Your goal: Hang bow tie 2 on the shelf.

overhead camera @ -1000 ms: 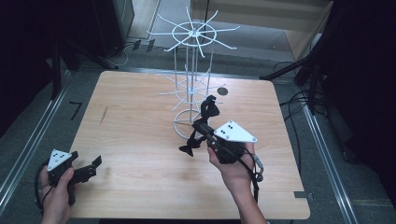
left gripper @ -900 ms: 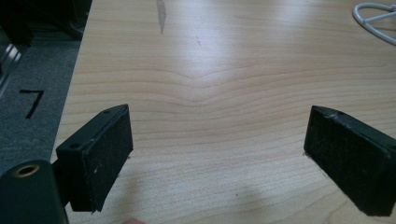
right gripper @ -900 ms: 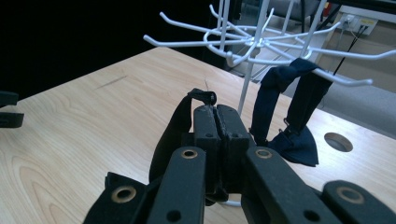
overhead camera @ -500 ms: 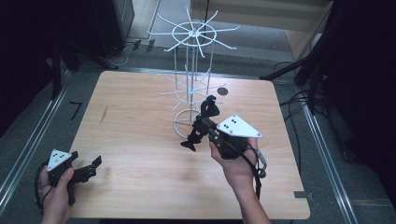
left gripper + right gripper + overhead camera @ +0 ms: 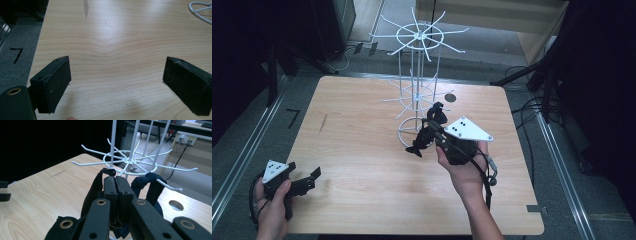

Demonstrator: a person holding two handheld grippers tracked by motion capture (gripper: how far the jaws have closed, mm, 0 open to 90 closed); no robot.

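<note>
Right tongs [image 5: 424,136] sit just in front of the white wire hook rack [image 5: 416,80], held up off the tabletop [image 5: 362,165] by the right hand [image 5: 464,172]. In the right gripper view the right tongs' jaws are pressed together, pinching a thin dark strap [image 5: 108,171]. The strap is part of a dark navy fabric item [image 5: 147,187] that drapes down both sides of the jaws. One loop of it lies over a hook [image 5: 172,187] of the rack's lower ring, just beyond and to the right of the jaw tips. What kind of item it is cannot be told from these views; it looks like soft cloth with strap loops. In the high view the fabric hangs below the tongs toward the rack's round base [image 5: 412,131], its lowest end close to the wood.

Left tongs [image 5: 307,181] rest low at the near left corner of the tabletop, well apart from rack and fabric, gripped by the left hand [image 5: 274,207]. The left gripper view shows the jaws spread wide with only bare wood grain between the pads [image 5: 58,82]. Part of the rack's base wire shows far off, up and to the right of them.

A round cable hole [image 5: 450,97] lies in the tabletop beyond the right tongs, beside the rack.
</note>
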